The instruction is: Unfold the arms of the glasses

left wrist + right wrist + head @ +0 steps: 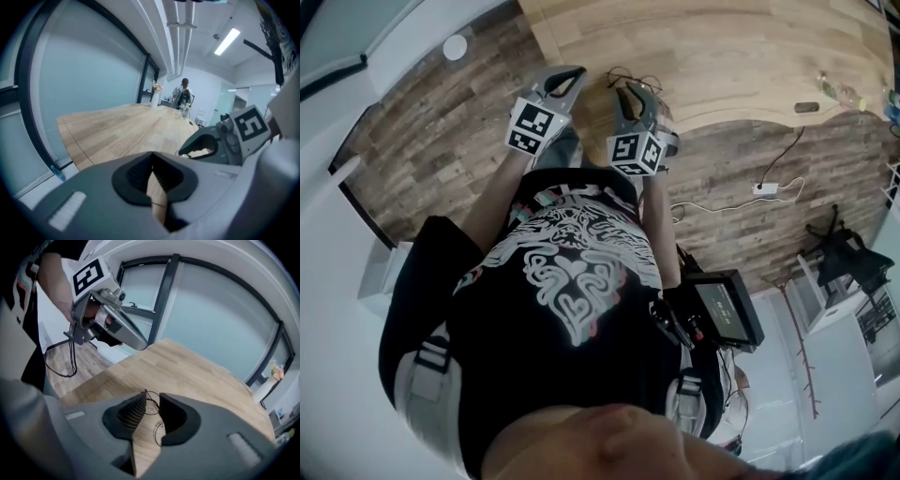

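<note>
Glasses [154,422] lie lengthwise along right gripper's [151,401] spread jaws; left gripper's [151,155] jaws pressed together.

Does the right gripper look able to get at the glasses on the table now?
Probably yes. The right gripper has its jaws apart, and the glasses lie on the wooden table straight ahead of them, with nothing in between.
</note>
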`<act>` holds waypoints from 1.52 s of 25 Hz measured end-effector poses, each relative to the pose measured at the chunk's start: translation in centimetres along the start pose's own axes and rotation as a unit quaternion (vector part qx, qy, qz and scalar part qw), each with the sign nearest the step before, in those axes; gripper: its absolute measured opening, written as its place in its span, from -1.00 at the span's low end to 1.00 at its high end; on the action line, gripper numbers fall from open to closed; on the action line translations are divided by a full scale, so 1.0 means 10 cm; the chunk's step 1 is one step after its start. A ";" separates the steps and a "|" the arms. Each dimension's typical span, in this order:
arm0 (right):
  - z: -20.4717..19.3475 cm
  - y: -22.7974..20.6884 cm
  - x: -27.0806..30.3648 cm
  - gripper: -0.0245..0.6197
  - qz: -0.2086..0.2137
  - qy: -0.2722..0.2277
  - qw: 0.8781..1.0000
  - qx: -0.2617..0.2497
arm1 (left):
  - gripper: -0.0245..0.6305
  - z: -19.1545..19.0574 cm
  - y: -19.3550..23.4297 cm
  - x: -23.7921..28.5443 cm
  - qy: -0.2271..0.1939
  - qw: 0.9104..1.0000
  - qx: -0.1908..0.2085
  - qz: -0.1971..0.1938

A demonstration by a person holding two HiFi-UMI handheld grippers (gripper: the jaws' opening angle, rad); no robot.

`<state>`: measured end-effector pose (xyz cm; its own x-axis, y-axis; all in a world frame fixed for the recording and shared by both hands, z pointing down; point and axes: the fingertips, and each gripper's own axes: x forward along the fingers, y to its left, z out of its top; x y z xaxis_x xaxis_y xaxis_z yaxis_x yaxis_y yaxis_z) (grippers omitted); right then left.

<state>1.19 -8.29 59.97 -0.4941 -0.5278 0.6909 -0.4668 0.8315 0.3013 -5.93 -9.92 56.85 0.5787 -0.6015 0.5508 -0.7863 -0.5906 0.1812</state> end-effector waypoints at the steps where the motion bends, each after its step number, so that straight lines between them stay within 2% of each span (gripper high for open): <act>1: -0.01 0.04 0.04 -0.62 0.005 0.007 1.000 -0.016 | -0.96 -0.02 0.01 0.00 0.002 1.000 -0.001 0.000; 5: -0.04 0.23 0.19 -0.53 0.028 0.028 0.997 -0.063 | -0.96 -0.10 0.04 -0.04 0.007 1.000 -0.007 0.000; 10: -0.02 0.36 0.28 -0.52 0.028 0.033 0.991 -0.125 | -0.96 -0.16 0.11 -0.08 0.008 1.000 -0.019 0.005; 17: 0.01 0.42 0.36 -0.53 0.030 0.031 0.986 -0.162 | -0.96 -0.19 0.20 -0.12 0.008 0.999 -0.028 0.013; 19: 0.01 0.43 0.37 -0.54 0.030 0.029 0.985 -0.168 | -0.96 -0.18 0.21 -0.12 0.008 0.999 -0.029 0.014; 21: 0.01 0.44 0.37 -0.69 0.033 0.028 0.985 -0.169 | -0.96 -0.19 0.21 -0.12 0.007 0.999 -0.029 0.014; 26: 0.07 0.41 0.33 -0.80 0.016 0.019 0.982 -0.188 | -0.96 -0.15 0.15 -0.11 0.006 1.000 -0.024 0.009; 34: 0.29 0.25 0.16 -0.90 -0.014 -0.013 0.984 -0.176 | -0.96 -0.15 0.08 -0.02 0.011 1.000 -0.016 -0.002; 36: 0.32 0.22 0.10 -0.90 -0.021 -0.023 0.984 -0.174 | -0.96 -0.16 0.04 0.04 0.018 1.000 -0.003 -0.010; 38: 0.31 0.20 0.07 -0.90 -0.024 -0.030 0.985 -0.170 | -0.96 -0.12 -0.03 0.11 0.017 0.999 0.034 -0.027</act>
<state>-2.31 -7.54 59.01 -0.5240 -0.5690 0.6338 -0.2237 0.8099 0.5422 -5.28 -9.76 58.41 0.6114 -0.5504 0.5685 -0.7372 -0.6573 0.1564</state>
